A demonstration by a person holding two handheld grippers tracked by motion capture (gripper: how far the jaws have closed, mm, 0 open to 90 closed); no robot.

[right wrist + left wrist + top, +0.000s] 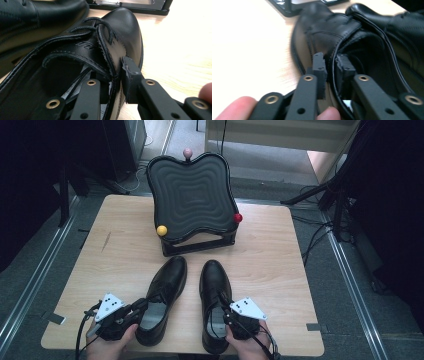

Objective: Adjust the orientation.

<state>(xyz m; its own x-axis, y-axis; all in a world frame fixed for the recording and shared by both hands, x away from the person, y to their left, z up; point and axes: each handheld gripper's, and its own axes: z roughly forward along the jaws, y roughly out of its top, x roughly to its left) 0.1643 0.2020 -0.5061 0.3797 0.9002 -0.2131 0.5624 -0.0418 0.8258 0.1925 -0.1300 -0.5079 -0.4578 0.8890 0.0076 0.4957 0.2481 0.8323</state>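
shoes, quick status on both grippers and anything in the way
Left gripper shut on left shoe side wall. Right gripper shut on right shoe side wall. Black stand just ahead of both toes.

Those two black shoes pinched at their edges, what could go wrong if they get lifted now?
Each grip takes only the thin collar. The left gripper pinches the left shoe by its outer side wall, and the right gripper clamps the right shoe the same way, so either shoe might tilt, swing or slip free. The toes point at the black wavy stand close ahead; a swinging shoe could knock it. The shoes sit close together and may bump.
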